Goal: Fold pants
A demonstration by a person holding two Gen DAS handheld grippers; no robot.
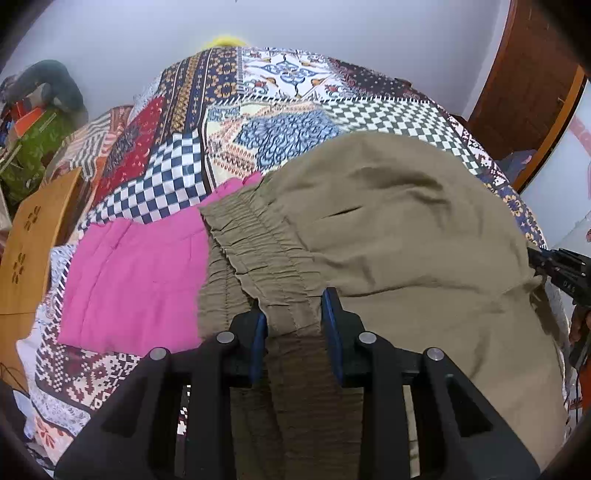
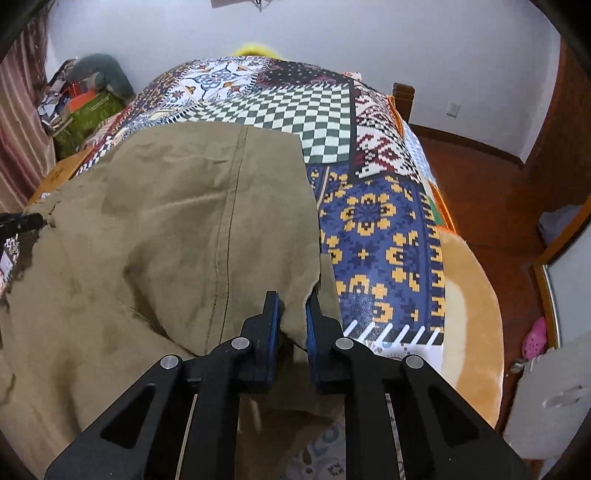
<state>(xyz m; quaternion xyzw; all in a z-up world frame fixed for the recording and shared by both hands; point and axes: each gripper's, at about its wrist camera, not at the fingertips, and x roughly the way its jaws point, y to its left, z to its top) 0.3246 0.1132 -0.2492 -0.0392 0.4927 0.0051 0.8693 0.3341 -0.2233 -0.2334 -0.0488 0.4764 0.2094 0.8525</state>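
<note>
**foldnoob:** Grippers first, since they sit closest to the cameras. The left gripper (image 1: pixel 294 314) has the gathered elastic waistband (image 1: pixel 255 247) of the khaki pants (image 1: pixel 388 236) bunched between its blue pads, which press in on the fabric from both sides. The right gripper (image 2: pixel 294 314) is nearly pressed together on a corner of the same pants (image 2: pixel 166 229) at the other end (a leg hem, I'd guess). The pants lie spread across the bed, partly covering a pink garment (image 1: pixel 133 280).

**laundrybot_dad:** So what could go wrong from here?

**foldnoob:** My guess: the waistband grip looks bulky, so a quick lift might let a layer slide out and the fold would land crooked. The right pinch catches only a small corner, which could slip free under tension. If the left pads have caught any pink cloth underneath, it could come along too, though I can't tell whether they have.

**laundrybot_dad:** And the surface?

**foldnoob:** Soft bed under a patchwork bedspread (image 2: pixel 373 229), checks and flowers everywhere, so nothing firm to crease against. A tan blanket (image 2: pixel 469 295) hangs off the near right edge. Further back there's a wooden stool (image 1: pixel 33 243) on the left, a pile of clutter (image 1: pixel 37 122), wood flooring (image 2: pixel 491 184), then a plain pale wall (image 2: pixel 332 33).
</note>
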